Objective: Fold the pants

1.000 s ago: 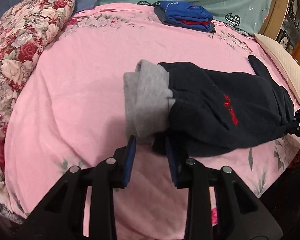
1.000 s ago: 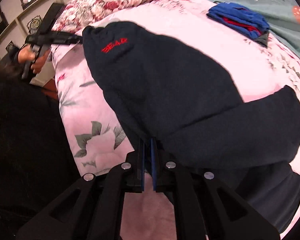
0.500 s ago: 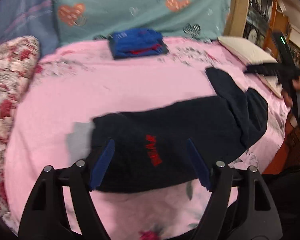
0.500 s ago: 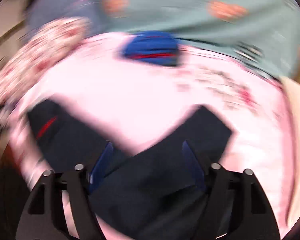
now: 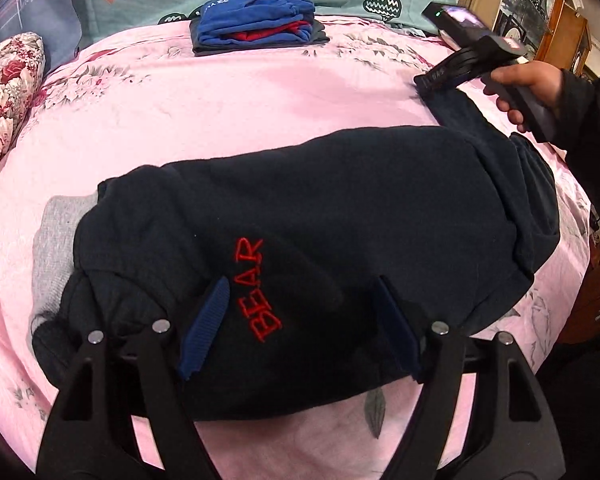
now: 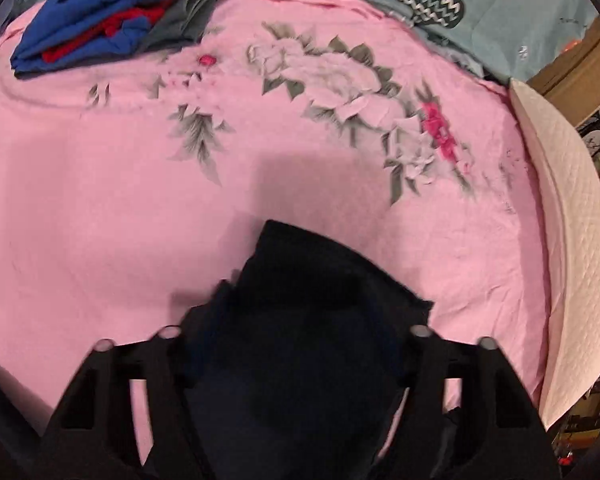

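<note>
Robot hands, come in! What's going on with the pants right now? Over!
Left gripper open, over the navy pants. Right gripper open at the pant-leg end. Pants folded on the pink bedsheet. Folded blue pile far off, nothing blocking.

The left black two-finger gripper with blue ribbed pads (image 5: 300, 328) is spread wide, holding nothing. The right black two-finger gripper (image 6: 296, 344) also stands wide apart. A bare hand in a dark sleeve (image 5: 528, 88) grips its handle.
</note>
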Motion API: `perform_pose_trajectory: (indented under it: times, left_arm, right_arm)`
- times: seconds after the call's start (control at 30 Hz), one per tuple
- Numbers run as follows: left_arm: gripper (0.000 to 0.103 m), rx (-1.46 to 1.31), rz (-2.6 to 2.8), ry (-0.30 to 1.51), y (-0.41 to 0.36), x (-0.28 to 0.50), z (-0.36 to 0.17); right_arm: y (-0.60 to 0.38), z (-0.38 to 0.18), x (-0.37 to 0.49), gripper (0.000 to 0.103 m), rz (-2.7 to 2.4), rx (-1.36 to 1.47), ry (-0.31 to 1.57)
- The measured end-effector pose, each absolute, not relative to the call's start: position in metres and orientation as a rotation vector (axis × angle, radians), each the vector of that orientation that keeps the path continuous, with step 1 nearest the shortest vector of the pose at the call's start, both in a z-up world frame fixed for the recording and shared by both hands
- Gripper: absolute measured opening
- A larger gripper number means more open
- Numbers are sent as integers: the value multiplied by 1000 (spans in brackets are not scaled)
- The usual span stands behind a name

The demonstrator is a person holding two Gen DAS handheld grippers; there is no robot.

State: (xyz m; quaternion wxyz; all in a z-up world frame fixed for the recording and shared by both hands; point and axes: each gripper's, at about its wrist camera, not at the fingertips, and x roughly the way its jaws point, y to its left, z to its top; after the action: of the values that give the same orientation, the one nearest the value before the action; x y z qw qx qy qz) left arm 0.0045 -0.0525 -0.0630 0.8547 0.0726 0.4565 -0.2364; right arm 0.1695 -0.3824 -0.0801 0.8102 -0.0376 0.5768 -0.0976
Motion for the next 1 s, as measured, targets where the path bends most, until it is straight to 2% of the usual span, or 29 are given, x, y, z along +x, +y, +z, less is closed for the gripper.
perform_pose_trajectory:
  times: [0.03,0.07,0.13,0.23,0.4,0.5,0.63,0.7,0.73,0.77,0.83,1.0]
  left_arm:
    - [76,148,-497,962,-52,5,-63]
    - [76,141,-498,959,-52,6,-63]
    - [76,133,-500,961,-51,8,-63]
    - [76,118,-506,960,-50,10,-63]
    - [78,93,-515,957,-48,12,-63]
    - [78,95,-518,955,-48,12,-63]
    - [78,102,-520,958,-49,12,-63]
    - [78,113,-514,965,-52,13,-62]
    - [78,117,-510,968,-53,13,-62]
    - [79,120,-507,969,-53,12,-61]
    - [79,120,-502,967,-54,11,-59]
    - [80,112,-495,963,-52,6,-57]
  right_arm:
    - [-384,-79,167,11,-187,-62,1240]
    - [-388,-76,163,6,-168,-43,1226]
    - [-403,-61,147,5,-120,48,1159]
    - [-424,-4,95,5,10,203,932]
    - [-481,67,-44,5,97,365,609]
    - [-516,46,-113,5,45,409,610]
    - [-555,-31,-148,6,-73,466,803]
    - [-559,-41,-155,10,-132,415,847]
    - [-560,-38,-156,16,-155,390,840]
    - [-561,-31,-157,31,-186,356,824]
    - [-568,-10,-156,51,-245,300,771]
    - [-607,21,-139,59,-312,319,750]
